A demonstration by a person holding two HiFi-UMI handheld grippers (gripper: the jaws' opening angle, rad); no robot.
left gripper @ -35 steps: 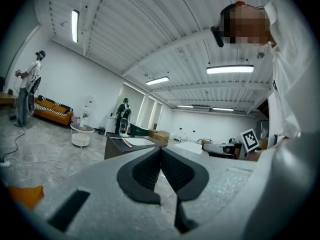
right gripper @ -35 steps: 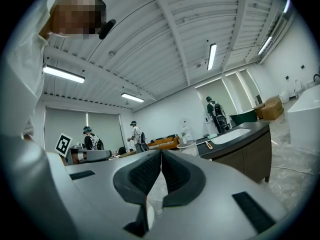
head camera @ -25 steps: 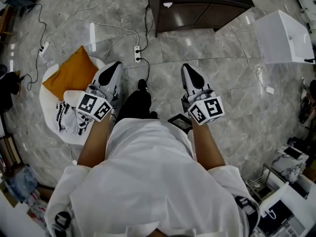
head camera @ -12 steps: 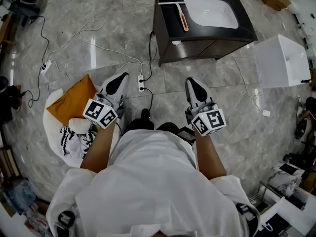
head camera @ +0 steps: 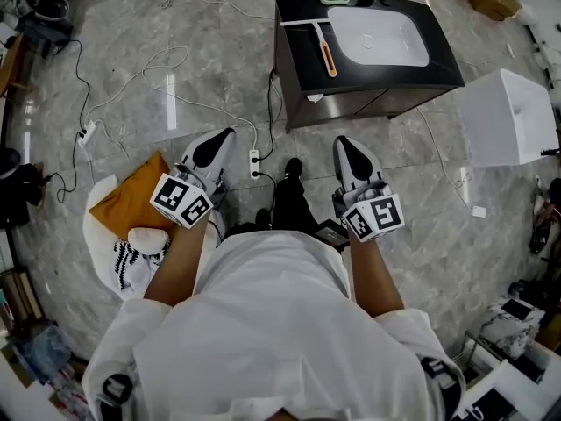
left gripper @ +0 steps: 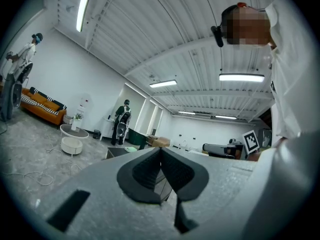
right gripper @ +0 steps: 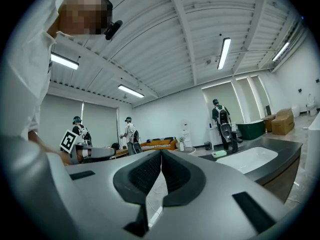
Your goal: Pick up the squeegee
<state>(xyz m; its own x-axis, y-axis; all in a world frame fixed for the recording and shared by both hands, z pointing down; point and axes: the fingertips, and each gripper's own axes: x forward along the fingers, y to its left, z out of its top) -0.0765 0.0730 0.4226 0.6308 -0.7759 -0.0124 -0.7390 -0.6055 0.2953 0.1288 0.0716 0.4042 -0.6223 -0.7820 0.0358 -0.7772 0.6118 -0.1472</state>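
The squeegee (head camera: 323,46), with an orange handle and a pale blade, lies on the dark vanity top (head camera: 298,60), left of the white sink basin (head camera: 377,35), at the top of the head view. Both grippers are held level in front of the person, well short of the vanity. My left gripper (head camera: 219,140) is shut with nothing in it; its pads meet in the left gripper view (left gripper: 161,151). My right gripper (head camera: 344,143) is also shut and empty, its jaws together in the right gripper view (right gripper: 161,154). The sink (right gripper: 247,159) shows ahead to the right.
A power strip (head camera: 255,163) and white cables (head camera: 175,103) lie on the marble floor ahead. An orange cushion (head camera: 131,196) sits on a white seat at the left. A white box (head camera: 513,117) stands right of the vanity. Other people (right gripper: 222,121) stand far off.
The person has walked toward the vanity, which now sits lower and fuller in the head view, with the squeegee and sink in sight. Both grippers stayed shut and level.
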